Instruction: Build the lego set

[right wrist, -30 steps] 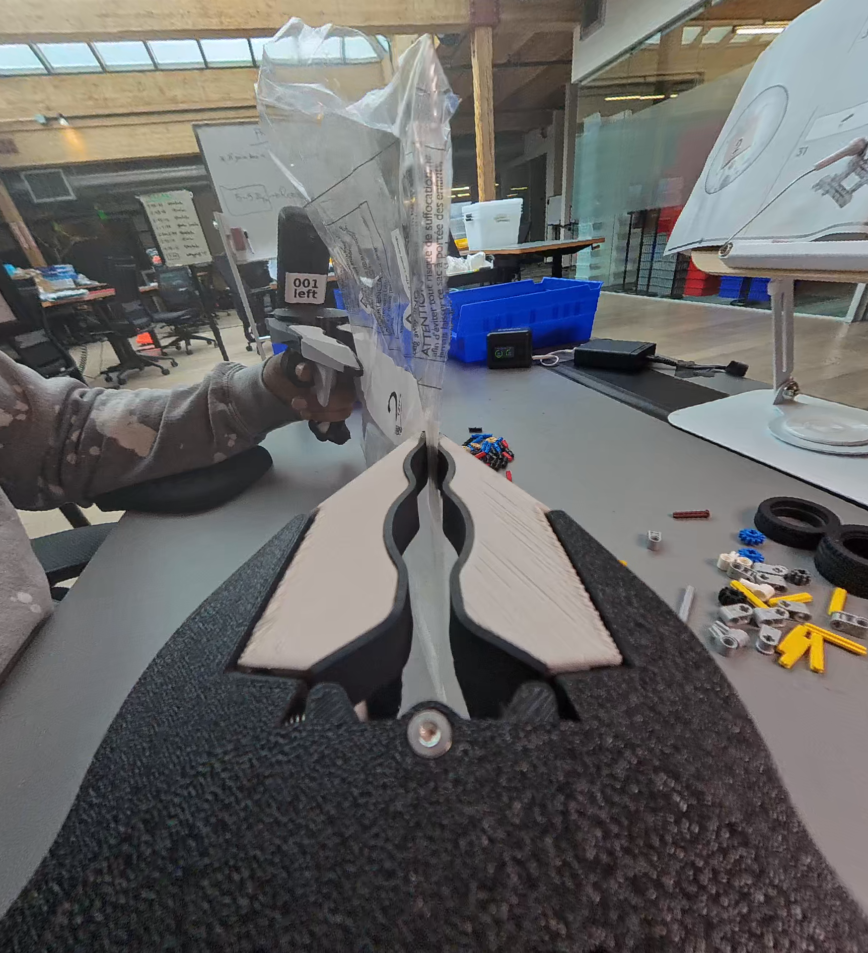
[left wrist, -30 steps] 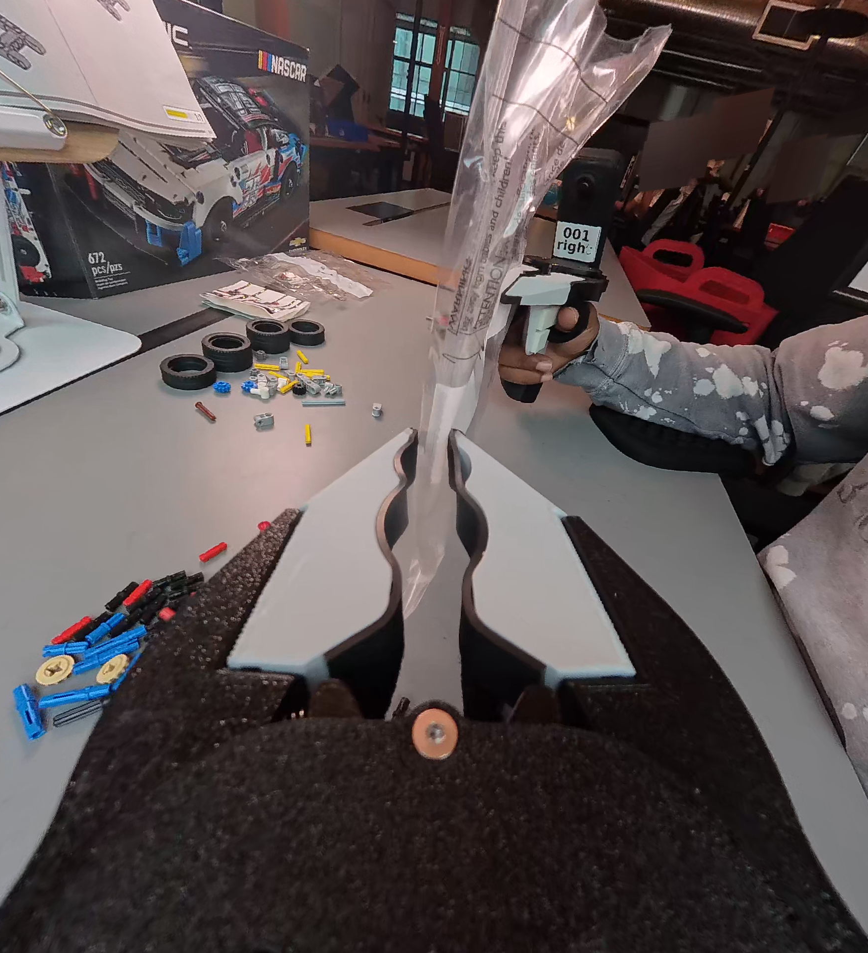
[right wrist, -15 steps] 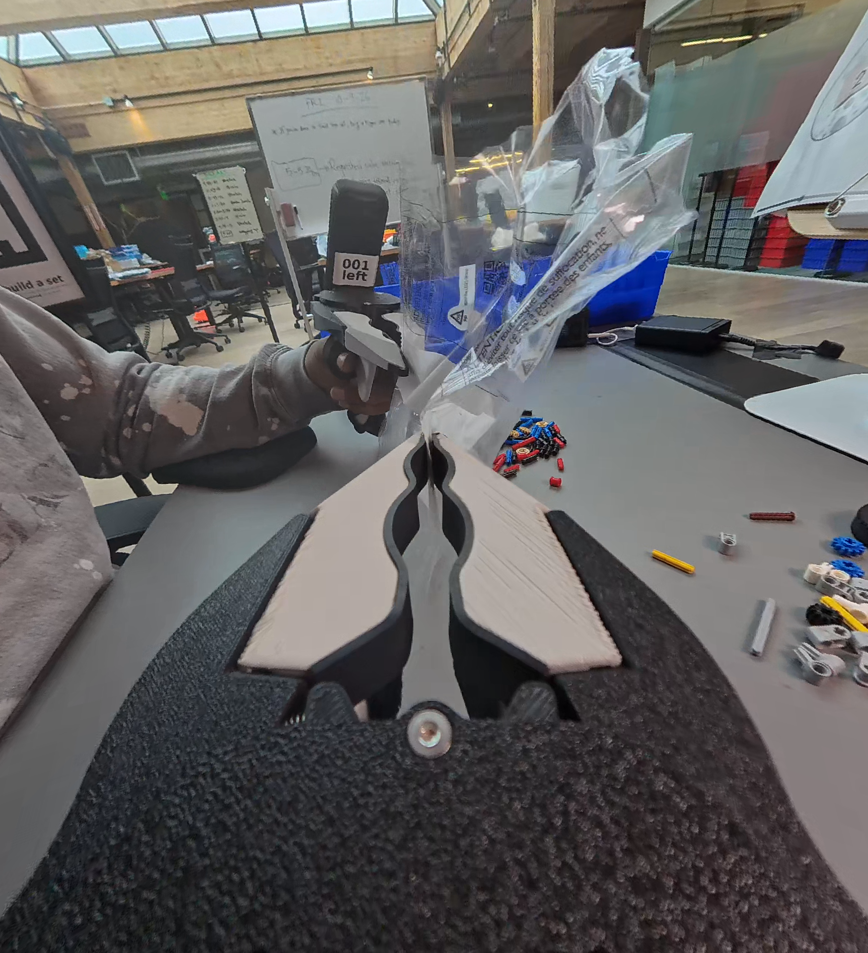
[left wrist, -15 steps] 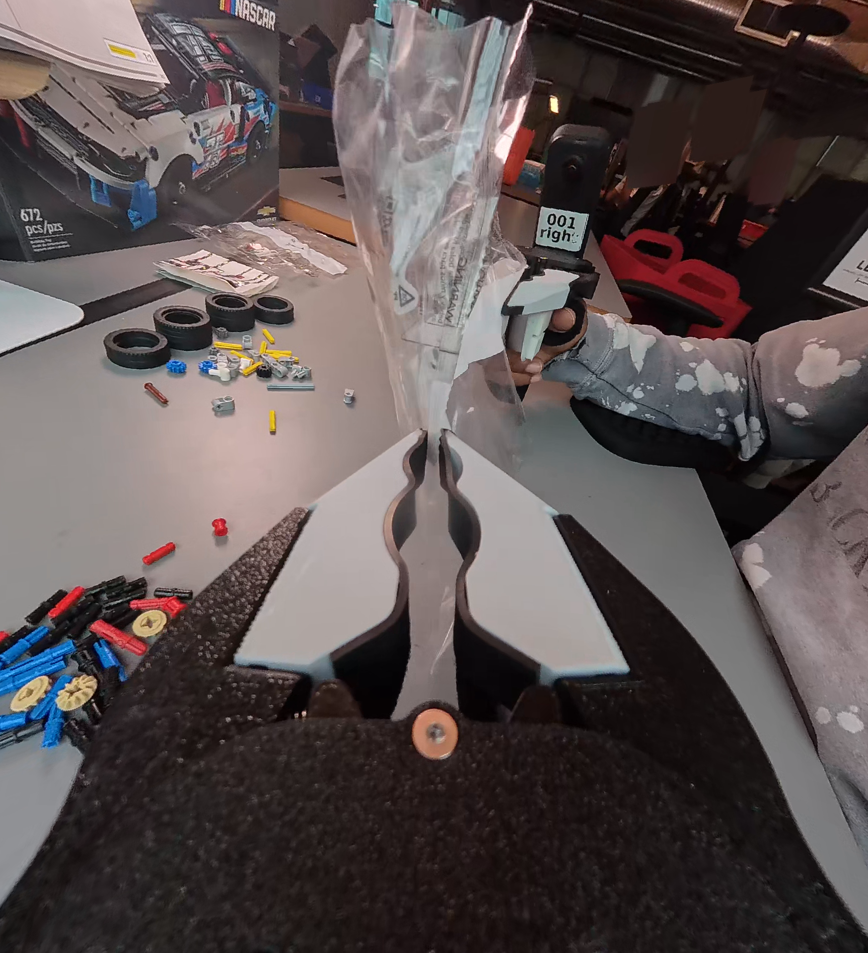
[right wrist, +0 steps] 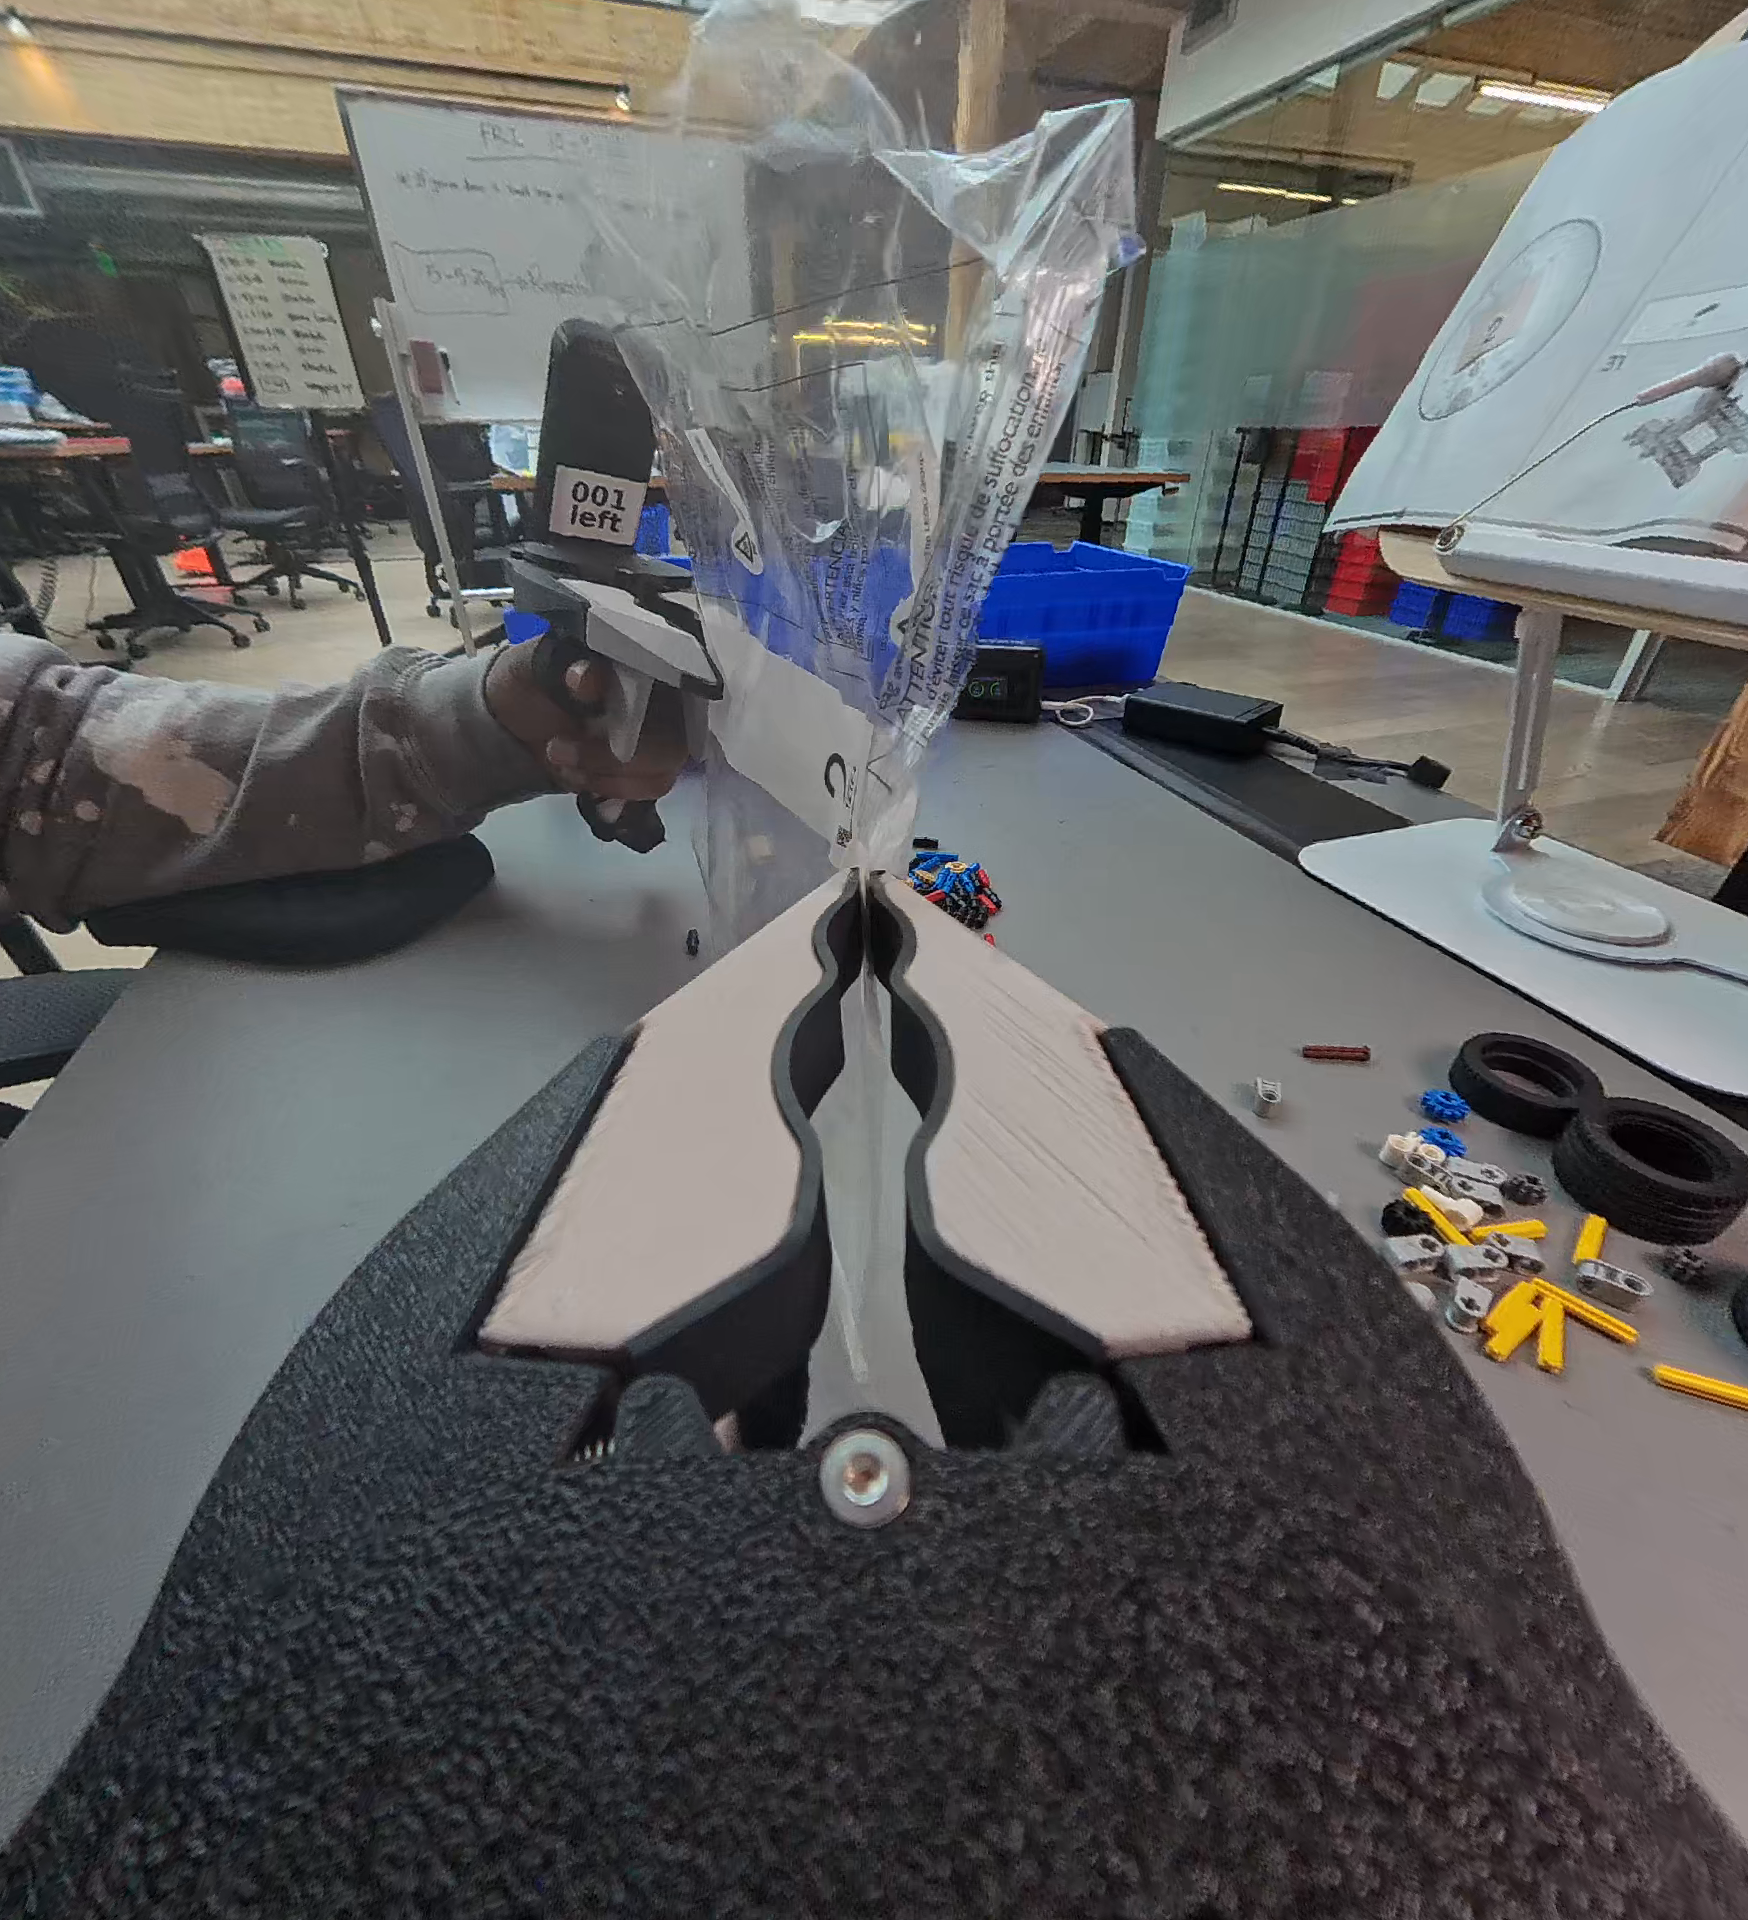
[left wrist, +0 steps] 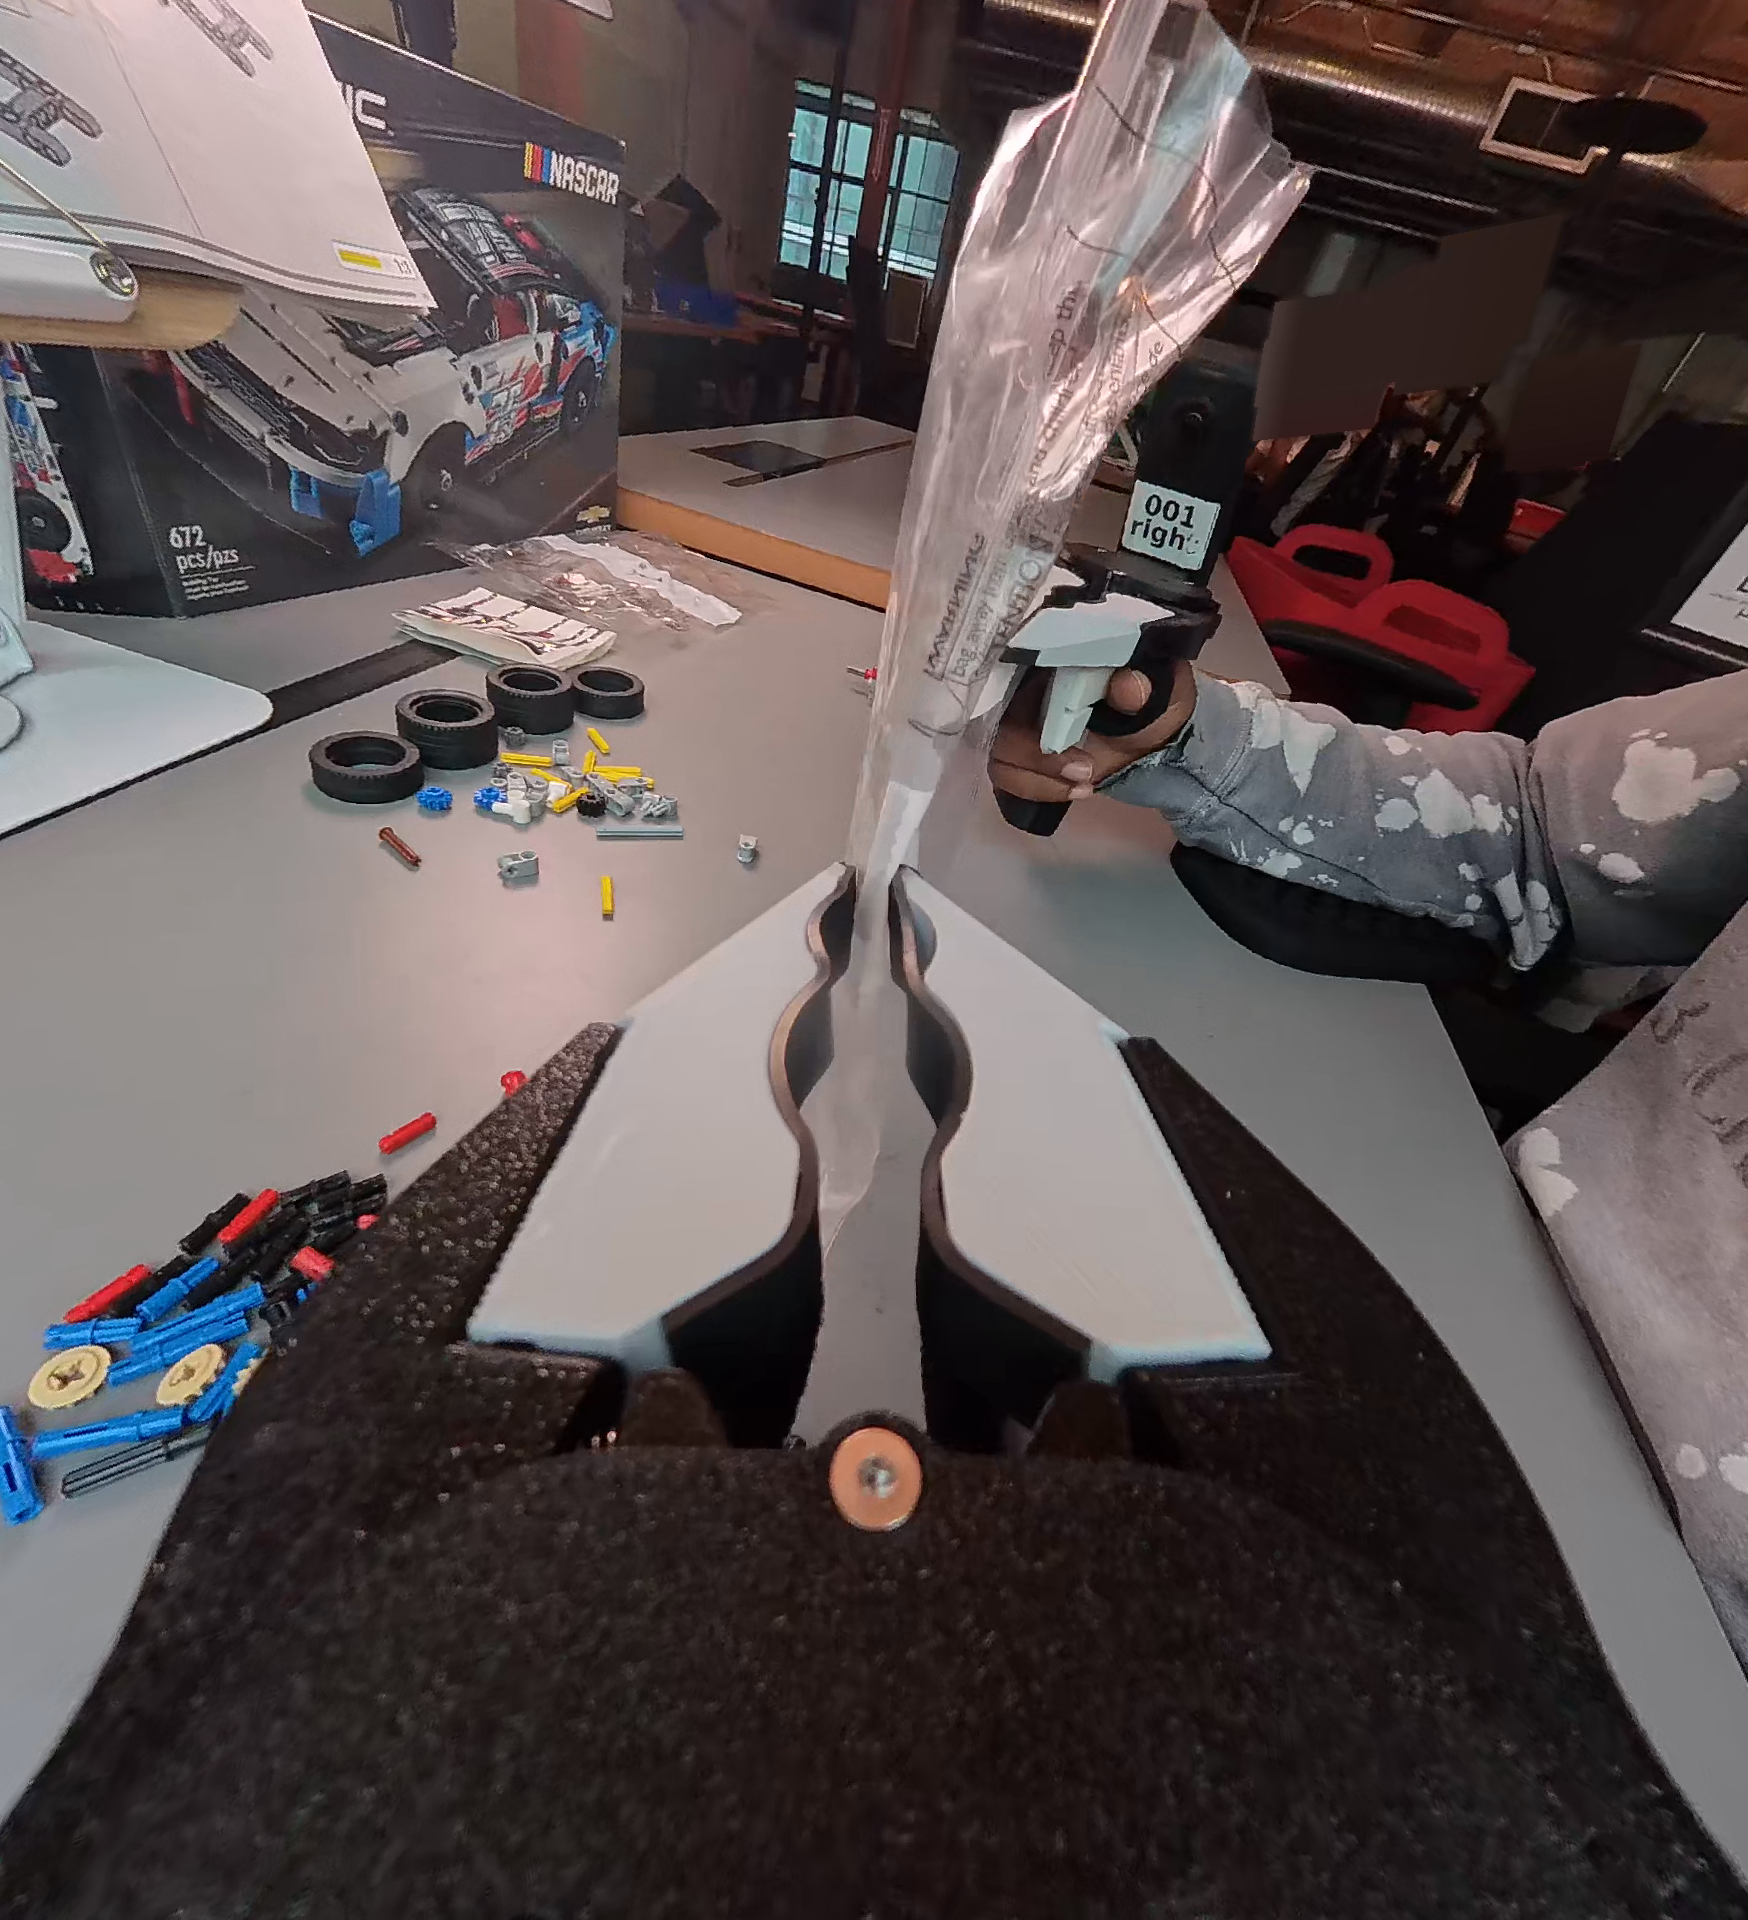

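Item: clear plastic bag [left wrist: 1046,436], empty, rising through frame centre; I hold it in both grippers. Left gripper [left wrist: 872,883] jaws pinch its lower edge; right gripper [right wrist: 865,883] jaws likewise. Loose pieces: blue-black pins [left wrist: 163,1320] lower left, tyres [left wrist: 454,722] and yellow-grey parts [left wrist: 579,784] mid-left on grey table [left wrist: 226,987].

We see a clear empty plastic bag [left wrist: 1078,343] standing upright, its lower edge pinched. On the grey tabletop [left wrist: 174,987] lie black tires [left wrist: 444,727], yellow and grey pieces [left wrist: 579,784], and blue, red, black pins [left wrist: 184,1309] (loosely heaped).
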`<state>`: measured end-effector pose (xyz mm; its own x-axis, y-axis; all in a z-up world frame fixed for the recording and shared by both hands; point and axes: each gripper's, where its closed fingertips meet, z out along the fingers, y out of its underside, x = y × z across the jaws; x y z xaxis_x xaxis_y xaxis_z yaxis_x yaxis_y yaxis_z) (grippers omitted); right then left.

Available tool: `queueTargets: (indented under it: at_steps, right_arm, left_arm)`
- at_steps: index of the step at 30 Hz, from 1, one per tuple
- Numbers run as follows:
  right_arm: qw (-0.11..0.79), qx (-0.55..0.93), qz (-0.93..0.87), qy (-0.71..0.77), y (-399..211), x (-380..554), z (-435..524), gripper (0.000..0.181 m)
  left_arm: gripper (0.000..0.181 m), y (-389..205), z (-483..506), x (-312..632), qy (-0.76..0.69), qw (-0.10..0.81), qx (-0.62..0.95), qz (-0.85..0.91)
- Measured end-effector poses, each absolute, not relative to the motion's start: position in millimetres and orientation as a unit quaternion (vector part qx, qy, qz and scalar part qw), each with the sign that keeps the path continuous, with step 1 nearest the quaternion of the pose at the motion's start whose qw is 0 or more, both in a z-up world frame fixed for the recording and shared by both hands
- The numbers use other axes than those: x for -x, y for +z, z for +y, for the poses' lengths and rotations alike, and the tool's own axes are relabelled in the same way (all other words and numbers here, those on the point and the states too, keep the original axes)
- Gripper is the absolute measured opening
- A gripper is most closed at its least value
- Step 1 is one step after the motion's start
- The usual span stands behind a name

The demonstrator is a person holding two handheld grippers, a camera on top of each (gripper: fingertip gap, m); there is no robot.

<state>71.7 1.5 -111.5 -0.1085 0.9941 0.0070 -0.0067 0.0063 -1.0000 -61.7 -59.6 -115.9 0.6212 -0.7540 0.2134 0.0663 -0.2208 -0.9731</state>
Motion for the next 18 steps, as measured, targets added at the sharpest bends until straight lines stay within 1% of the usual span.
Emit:
queueTargets:
  at_steps: [3, 5, 8, 9, 12, 15, 18]
  right_arm:
    - [0.486, 0.466, -0.540, 0.505, -114, -70, 0, 0.000]
    - [0.521, 0.479, -0.523, 0.475, -111, -72, 16, 0.001]
    - [0.552, 0.496, -0.471, 0.476, -91, -82, 37, 0.022]
    - [0.564, 0.493, -0.460, 0.476, -80, -87, 41, 0.023]
    - [0.612, 0.463, -0.443, 0.463, -36, -100, 40, 0.018]
    - [0.642, 0.431, -0.470, 0.426, 8, -102, 23, 0.000]
    - [0.638, 0.409, -0.566, 0.326, 30, -88, -4, 0.000]
  left_arm:
    - [0.004, -114, -63, 55, -0.362, 0.575, 0.686, 0.261]
    - [0.003, -114, -60, 58, -0.330, 0.591, 0.687, 0.266]
    - [0.003, -108, -60, 59, -0.284, 0.614, 0.680, 0.282]
    - [0.002, -106, -61, 57, -0.278, 0.616, 0.679, 0.286]
    - [0.003, -107, -62, 53, -0.278, 0.614, 0.678, 0.293]
    - [0.003, -111, -61, 49, -0.278, 0.608, 0.681, 0.298]
    - [0.003, -112, -61, 46, -0.272, 0.608, 0.681, 0.304]
